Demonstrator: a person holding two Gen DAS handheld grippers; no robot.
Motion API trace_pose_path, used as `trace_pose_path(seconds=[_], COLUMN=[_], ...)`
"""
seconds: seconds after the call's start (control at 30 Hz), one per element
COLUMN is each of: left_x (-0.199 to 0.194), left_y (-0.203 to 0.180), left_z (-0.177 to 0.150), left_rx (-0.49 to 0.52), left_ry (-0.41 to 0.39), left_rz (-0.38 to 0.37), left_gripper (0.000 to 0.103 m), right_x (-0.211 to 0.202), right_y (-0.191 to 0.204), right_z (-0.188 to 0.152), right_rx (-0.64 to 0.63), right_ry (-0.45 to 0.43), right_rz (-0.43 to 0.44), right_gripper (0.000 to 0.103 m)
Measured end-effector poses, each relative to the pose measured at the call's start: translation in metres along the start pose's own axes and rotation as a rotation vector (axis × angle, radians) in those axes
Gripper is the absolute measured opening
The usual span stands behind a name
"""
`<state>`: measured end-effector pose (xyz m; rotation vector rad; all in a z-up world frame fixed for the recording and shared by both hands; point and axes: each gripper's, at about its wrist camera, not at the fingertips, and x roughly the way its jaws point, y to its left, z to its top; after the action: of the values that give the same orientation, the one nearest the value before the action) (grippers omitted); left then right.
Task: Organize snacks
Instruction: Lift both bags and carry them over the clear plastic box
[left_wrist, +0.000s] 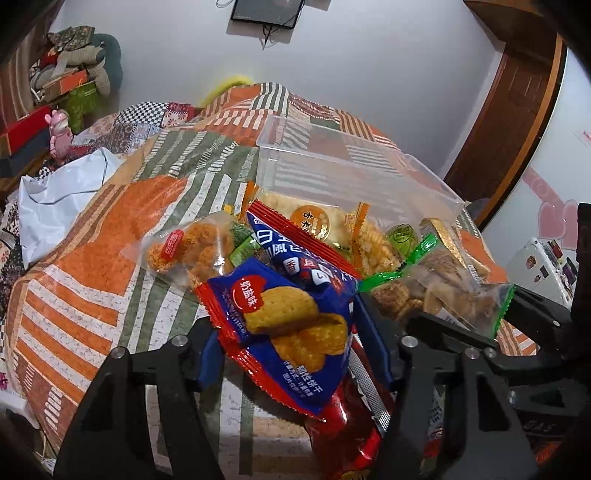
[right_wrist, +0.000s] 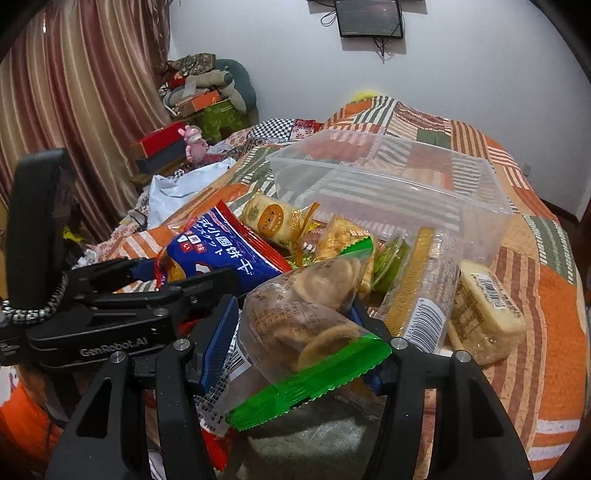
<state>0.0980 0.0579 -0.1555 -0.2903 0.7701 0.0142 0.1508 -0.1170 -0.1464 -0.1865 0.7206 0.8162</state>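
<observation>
A pile of wrapped snacks lies on a patchwork bedspread (left_wrist: 92, 266) in front of a clear plastic bin (left_wrist: 354, 173), also in the right wrist view (right_wrist: 388, 184). My left gripper (left_wrist: 291, 332) is shut on a blue biscuit packet (left_wrist: 291, 321) with red edges, held above the bed. My right gripper (right_wrist: 295, 332) is shut on a clear green-edged cracker packet (right_wrist: 310, 310), which also shows in the left wrist view (left_wrist: 436, 295). The left gripper's body (right_wrist: 110, 310) shows at the left of the right wrist view. The bin looks empty.
Loose snacks include a second blue packet (right_wrist: 221, 254), round rice crackers (right_wrist: 273, 218), a fried snack bag (left_wrist: 192, 247), a pale cake bar (right_wrist: 484, 314) and a red packet (left_wrist: 347, 432). A white plastic bag (left_wrist: 62, 192) lies left. Boxes and cushions (left_wrist: 70, 74) stand by the wall.
</observation>
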Motion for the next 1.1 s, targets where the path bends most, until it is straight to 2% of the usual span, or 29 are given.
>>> trace_pose_path(seconds=[0.03, 0.07, 0.23, 0.5, 0.77, 0.9, 1.1], left_x=[-0.001, -0.001, -0.009, -0.03, -0.043, -0.042, -0.026], left_y=[0.0, 0.0, -0.002, -0.011, -0.021, -0.028, -0.034], left_z=[0.0, 0.001, 0.002, 0.014, 0.041, 0.06, 0.082], left_rx=[0.0, -0.003, -0.005, 0.015, 0.039, 0.07, 0.105], left_ry=[-0.002, -0.005, -0.021, -0.084, -0.14, -0.175, -0.186], left_rz=[0.0, 0.0, -0.014, -0.004, -0.009, 0.02, 0.055], left_gripper=[0.062, 0.061, 0.06, 0.06, 0.06, 0.06, 0.06], right_x=[0.0, 0.0, -0.007, -0.036, -0.066, -0.072, -0.073], right_y=[-0.001, -0.001, -0.007, -0.014, -0.023, -0.034, -0.053], right_z=[0.0, 0.001, 0.003, 0.012, 0.032, 0.041, 0.049], right_rx=[0.005, 0.009, 0.048, 0.105, 0.101, 0.121, 0.134], right_ry=[0.001, 0.002, -0.016, -0.094, -0.195, -0.229, -0.247], right_rz=[0.005, 0.001, -0.002, 0.008, -0.053, -0.077, -0.114], right_gripper=[0.047, 0.045, 0.041, 0.041, 0.041, 0.041, 0.041])
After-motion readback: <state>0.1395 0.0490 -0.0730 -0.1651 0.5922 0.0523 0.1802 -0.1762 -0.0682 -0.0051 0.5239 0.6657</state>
